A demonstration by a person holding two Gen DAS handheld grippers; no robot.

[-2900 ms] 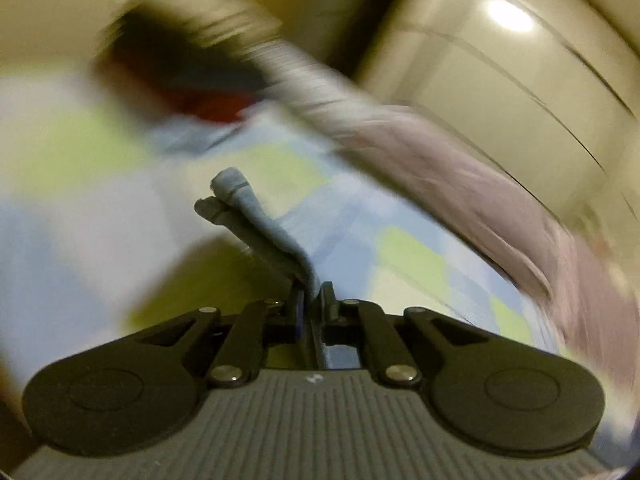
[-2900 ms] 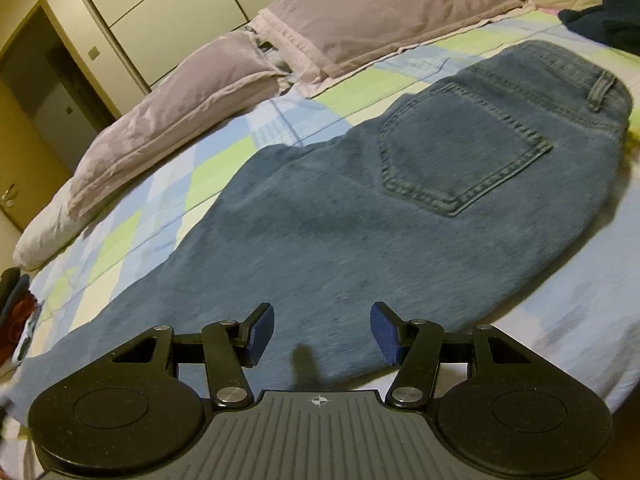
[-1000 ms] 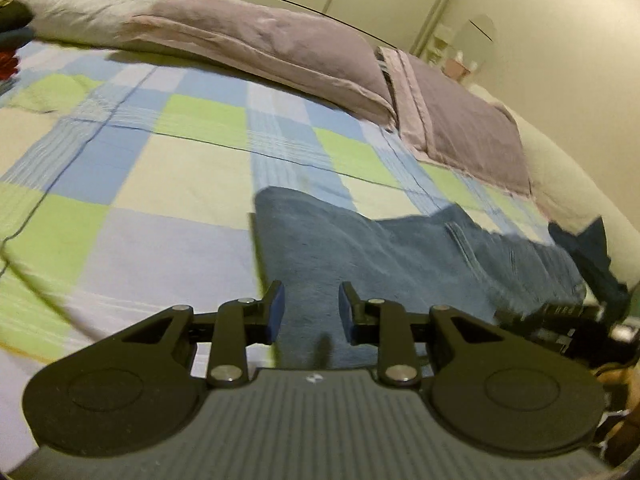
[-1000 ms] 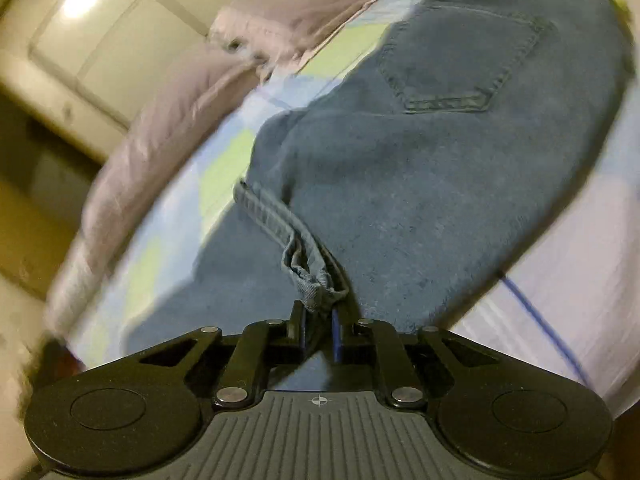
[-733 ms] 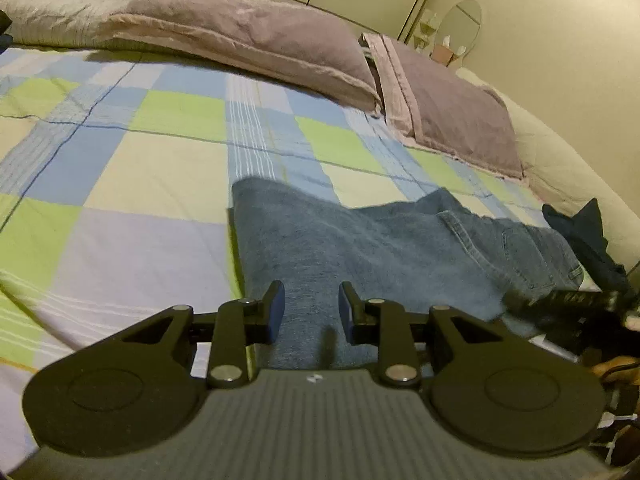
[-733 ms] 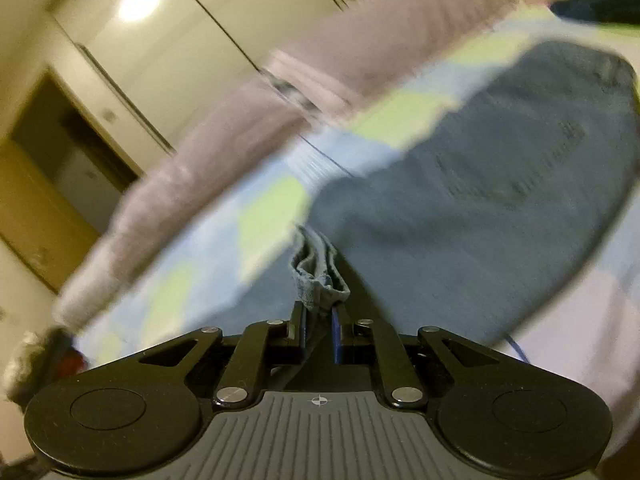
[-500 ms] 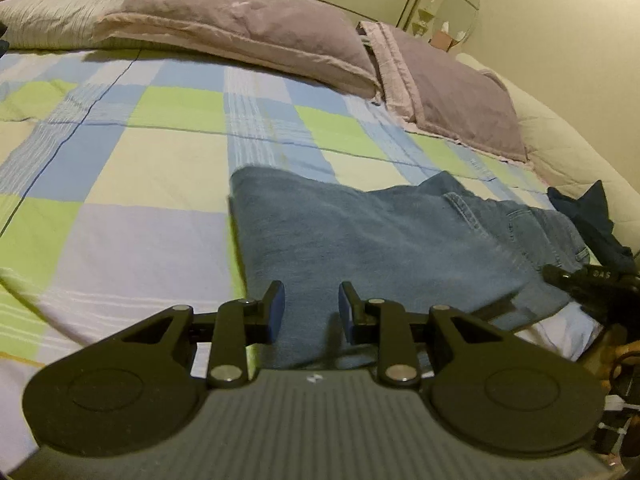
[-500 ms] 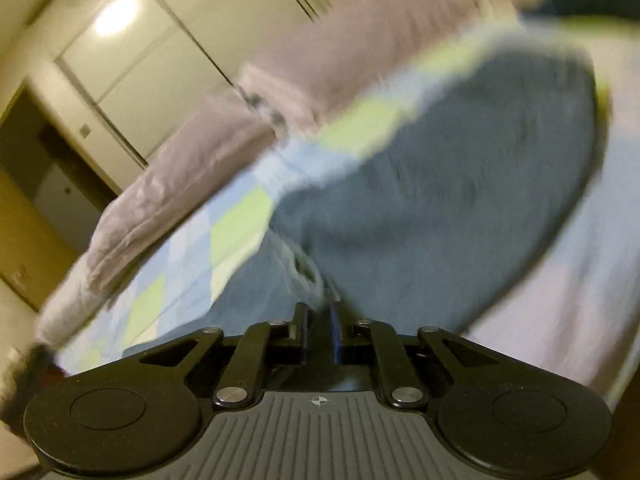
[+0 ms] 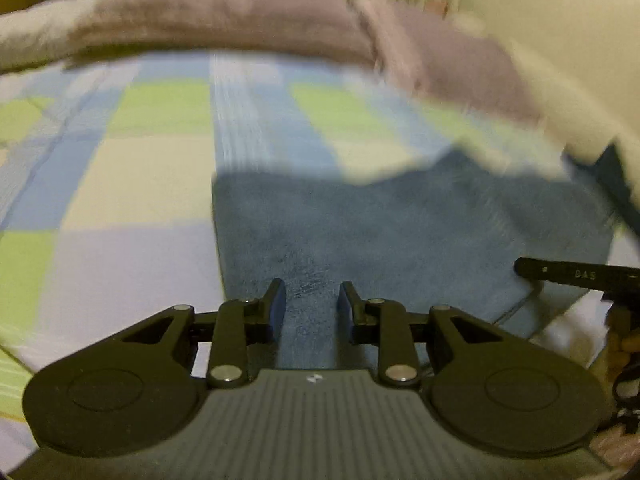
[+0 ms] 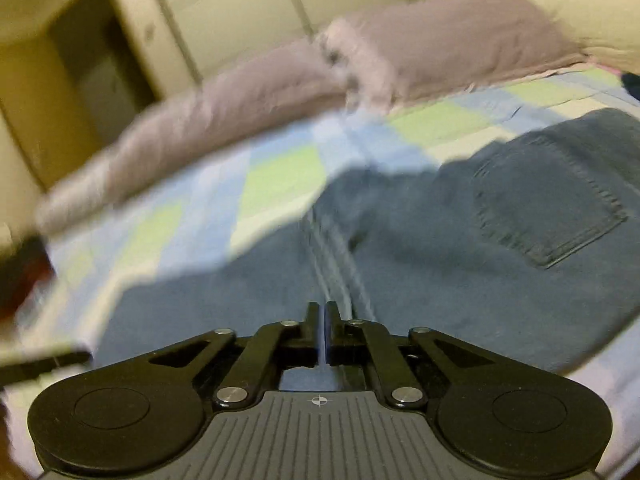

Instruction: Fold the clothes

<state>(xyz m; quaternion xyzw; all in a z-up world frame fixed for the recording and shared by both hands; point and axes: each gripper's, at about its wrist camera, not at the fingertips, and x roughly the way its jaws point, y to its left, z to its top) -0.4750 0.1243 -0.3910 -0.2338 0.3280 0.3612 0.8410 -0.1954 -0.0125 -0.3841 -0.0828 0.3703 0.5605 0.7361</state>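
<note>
Nearest, the left gripper (image 9: 311, 307) hangs with jaws apart over the near edge of the folded blue denim jeans (image 9: 400, 236); the right gripper (image 10: 322, 330) has jaws together, apparently pinching a denim fold. Beyond, the jeans lie on the checked bedspread (image 9: 160, 152). A tidy fold probably needs edges aligned first.

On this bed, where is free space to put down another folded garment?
The checked bedspread lies bare left of the jeans, up to the pillows. A narrower bare strip runs between jeans and pillows. The right side is crowded: the jeans, a dark garment and the right gripper.
</note>
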